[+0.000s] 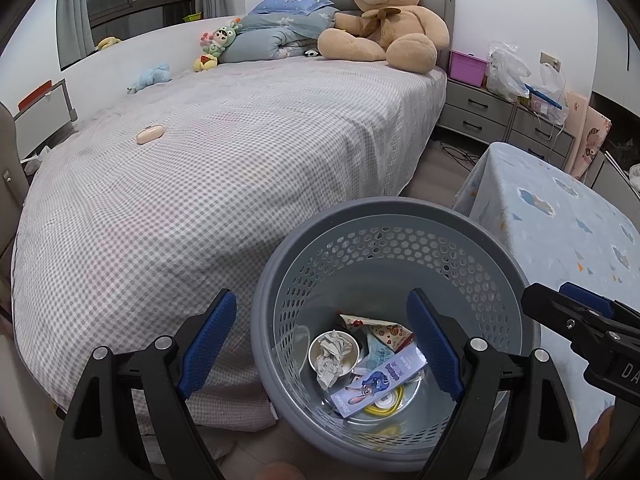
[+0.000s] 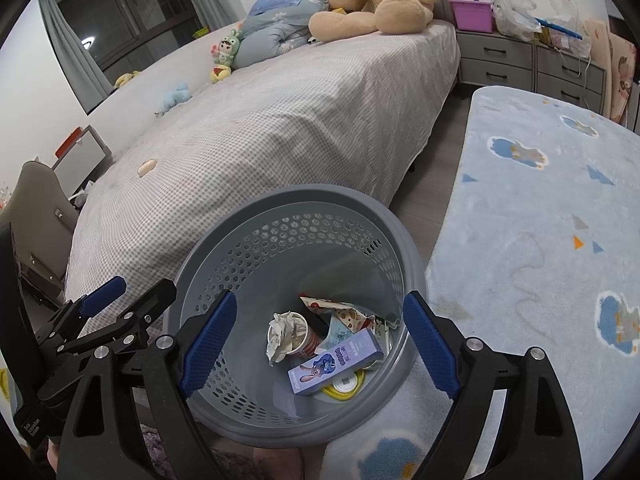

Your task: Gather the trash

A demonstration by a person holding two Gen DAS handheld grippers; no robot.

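Observation:
A grey perforated trash basket (image 1: 360,210) (image 2: 280,196) stands on the floor beside the bed. In it lie a paper cup stuffed with crumpled paper (image 1: 332,350) (image 2: 286,334), a purple cartoon-rabbit box (image 1: 376,380) (image 2: 336,364), snack wrappers (image 1: 384,330) (image 2: 344,316) and a yellow-rimmed lid (image 1: 384,404) (image 2: 344,386). My left gripper (image 1: 320,298) (image 2: 136,292) hangs open over the basket's left rim, nothing between its blue pads. To its right, my right gripper (image 2: 320,298) (image 1: 560,298) is open above the basket mouth, holding nothing.
The bed with a checked cover (image 1: 200,200) fills the left, bearing a small pink object (image 1: 150,135), soft toys and a big teddy bear (image 1: 384,20). A pale blue rug (image 2: 540,240) lies to the right, grey drawers (image 2: 496,60) behind it. A chair (image 2: 36,196) stands far left.

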